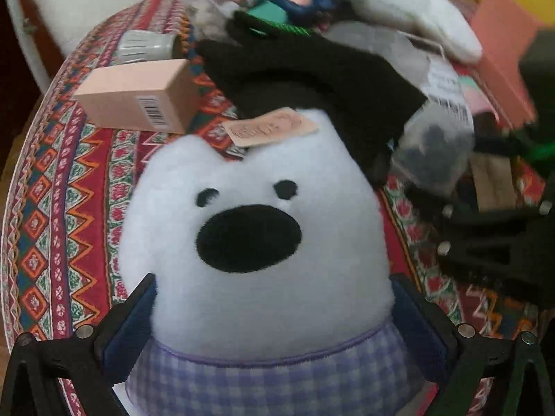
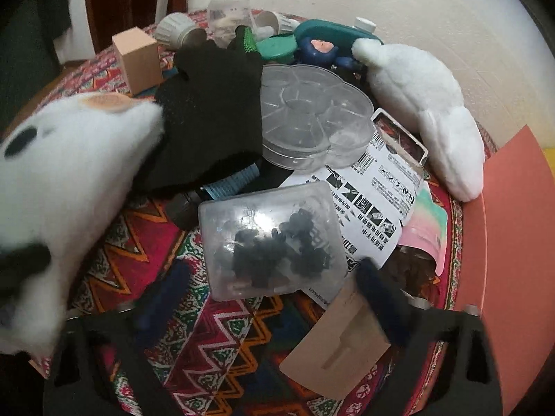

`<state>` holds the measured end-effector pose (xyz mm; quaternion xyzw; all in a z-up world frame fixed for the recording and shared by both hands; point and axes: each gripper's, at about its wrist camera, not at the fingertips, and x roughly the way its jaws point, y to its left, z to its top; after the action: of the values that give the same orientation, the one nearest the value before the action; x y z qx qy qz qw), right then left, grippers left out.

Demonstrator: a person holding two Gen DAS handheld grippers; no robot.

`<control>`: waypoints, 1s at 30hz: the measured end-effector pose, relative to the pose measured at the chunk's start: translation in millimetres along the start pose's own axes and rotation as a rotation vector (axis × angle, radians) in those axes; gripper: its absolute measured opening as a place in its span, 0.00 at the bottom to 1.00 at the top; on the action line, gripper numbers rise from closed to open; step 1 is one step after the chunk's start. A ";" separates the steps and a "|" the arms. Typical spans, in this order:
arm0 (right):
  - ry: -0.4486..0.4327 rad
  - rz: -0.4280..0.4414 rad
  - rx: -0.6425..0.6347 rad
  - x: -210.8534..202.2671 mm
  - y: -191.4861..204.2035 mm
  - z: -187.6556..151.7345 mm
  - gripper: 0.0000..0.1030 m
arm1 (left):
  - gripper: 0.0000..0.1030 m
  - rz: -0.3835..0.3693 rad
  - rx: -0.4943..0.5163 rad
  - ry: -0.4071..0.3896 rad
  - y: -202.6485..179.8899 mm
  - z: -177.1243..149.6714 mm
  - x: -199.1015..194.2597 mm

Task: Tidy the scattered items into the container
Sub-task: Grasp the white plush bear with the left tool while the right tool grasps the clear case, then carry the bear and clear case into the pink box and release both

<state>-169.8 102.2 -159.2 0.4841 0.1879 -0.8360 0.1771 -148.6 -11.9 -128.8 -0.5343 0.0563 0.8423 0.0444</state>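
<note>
A white plush toy [image 1: 256,242] with a black nose and a lilac checked body lies on the patterned cloth. My left gripper [image 1: 277,312] is open, one finger at each side of the toy's neck, the fur brushing the pads. The same plush toy [image 2: 69,180] fills the left of the right wrist view. A clear plastic box of small black pieces [image 2: 270,239] lies between the blurred fingers of my right gripper [image 2: 270,291], which is open and apart from the box's sides. A salmon-coloured box wall [image 2: 513,242] stands at the right edge.
A black glove [image 2: 211,114], a clear flower-shaped tray [image 2: 312,118], a second white plush [image 2: 426,111], a printed card [image 2: 374,187], a tan cardboard piece [image 2: 340,343], a pink carton [image 1: 135,97], small jars [image 2: 177,29] and teal items [image 2: 329,34] crowd the round table [image 2: 208,346].
</note>
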 end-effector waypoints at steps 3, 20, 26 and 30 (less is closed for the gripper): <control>-0.018 0.012 0.019 -6.4 -1.3 1.0 0.71 | 0.99 0.018 -0.009 -0.023 -0.6 -3.4 -0.5; -0.256 0.127 0.183 -81.2 -28.3 -5.0 0.71 | 0.72 -0.025 -0.242 -0.265 37.4 -33.0 -74.1; -0.407 0.112 0.195 -131.4 -27.3 -8.8 0.71 | 0.72 -0.028 -0.223 -0.437 24.4 -34.5 -135.7; -0.547 0.083 0.206 -180.7 -24.8 -17.1 0.71 | 0.72 -0.067 -0.179 -0.512 2.7 -28.3 -167.9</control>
<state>-84.3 152.6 -5.2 0.2636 0.0273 -0.9422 0.2049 -52.3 -21.0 11.4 -0.3072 -0.0490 0.9496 0.0378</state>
